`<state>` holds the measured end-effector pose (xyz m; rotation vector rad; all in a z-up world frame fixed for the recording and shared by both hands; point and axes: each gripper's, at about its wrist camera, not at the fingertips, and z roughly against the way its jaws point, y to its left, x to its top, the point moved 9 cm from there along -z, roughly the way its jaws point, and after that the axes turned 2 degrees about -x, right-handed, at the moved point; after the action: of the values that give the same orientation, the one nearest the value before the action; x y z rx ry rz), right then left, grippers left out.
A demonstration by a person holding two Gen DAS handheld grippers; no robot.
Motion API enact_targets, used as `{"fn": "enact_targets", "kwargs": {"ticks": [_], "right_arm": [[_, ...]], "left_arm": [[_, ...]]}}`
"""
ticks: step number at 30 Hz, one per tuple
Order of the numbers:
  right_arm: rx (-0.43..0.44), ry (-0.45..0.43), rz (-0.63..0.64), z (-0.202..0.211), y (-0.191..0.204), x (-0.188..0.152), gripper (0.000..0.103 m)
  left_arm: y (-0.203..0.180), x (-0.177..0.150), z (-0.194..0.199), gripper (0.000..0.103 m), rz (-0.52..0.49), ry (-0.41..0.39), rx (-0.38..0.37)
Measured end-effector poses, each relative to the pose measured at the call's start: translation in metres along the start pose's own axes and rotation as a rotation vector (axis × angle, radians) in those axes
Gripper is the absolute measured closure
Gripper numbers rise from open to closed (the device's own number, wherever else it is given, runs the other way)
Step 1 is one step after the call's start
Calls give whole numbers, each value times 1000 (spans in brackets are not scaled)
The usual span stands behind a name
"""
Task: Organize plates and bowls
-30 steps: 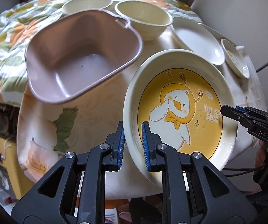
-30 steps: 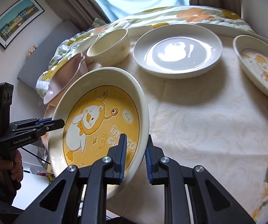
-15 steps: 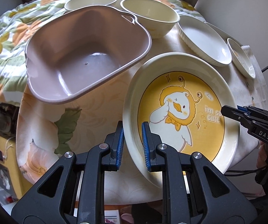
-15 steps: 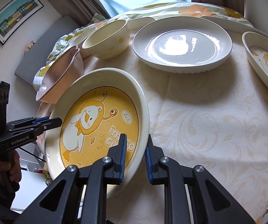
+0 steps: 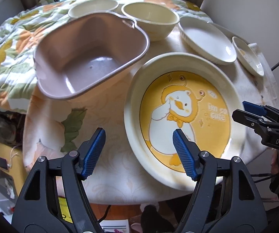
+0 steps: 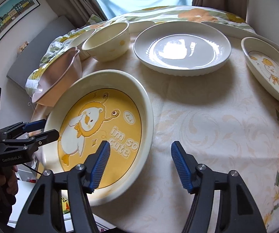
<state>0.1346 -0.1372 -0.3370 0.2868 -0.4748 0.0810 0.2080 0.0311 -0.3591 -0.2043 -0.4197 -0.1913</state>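
A large cream plate with a yellow duck picture [image 5: 186, 116] lies flat on the table near its front edge; it also shows in the right wrist view [image 6: 100, 132]. My left gripper [image 5: 139, 153] is open, its jaws wide on either side of the plate's near rim. My right gripper [image 6: 140, 164] is open, its jaws straddling the plate's opposite rim. Each gripper shows in the other's view: the right gripper [image 5: 256, 114] and the left gripper [image 6: 36, 132], both at the plate's edge.
A pink tub [image 5: 89, 58] sits beside the duck plate. Behind stand a cream bowl [image 6: 106, 42], a shallow cream dish [image 5: 92, 7], a plain white plate [image 6: 182, 46] and a small duck plate [image 6: 269, 69]. The tablecloth [image 6: 217, 136] ends close in front.
Both grippers were shut on the duck plate's rim and held it tilted above the table. Now the plate lies flat on the cloth and both grippers have opened wide.
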Motion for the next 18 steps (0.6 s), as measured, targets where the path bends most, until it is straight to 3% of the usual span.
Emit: {"fn": "enact_targets", "kwargs": {"ticks": [7,8,9,10,11,18], "right_arm": [[-41,-129,-23,82,5,17,42],[-53,-159,-28,96,3,23,41],[-67,-185,-29,108,1,29,27],[-78,-201,-27,117,-2,35,13],[-91,-212,-24,126,-8,42,0],[-116,-203,-43,147,-58,85,0]], "left_arm": [[-23,21,76,33,-17,-125,-18],[-28,27,90,27,-18,-159,-17],[-33,34,101,19,-18,-192,-10],[-37,42,110,0,-16,-223,-2],[-41,49,118,0,-15,-254,1],[-76,98,120,0,30,-268,-69]]}}
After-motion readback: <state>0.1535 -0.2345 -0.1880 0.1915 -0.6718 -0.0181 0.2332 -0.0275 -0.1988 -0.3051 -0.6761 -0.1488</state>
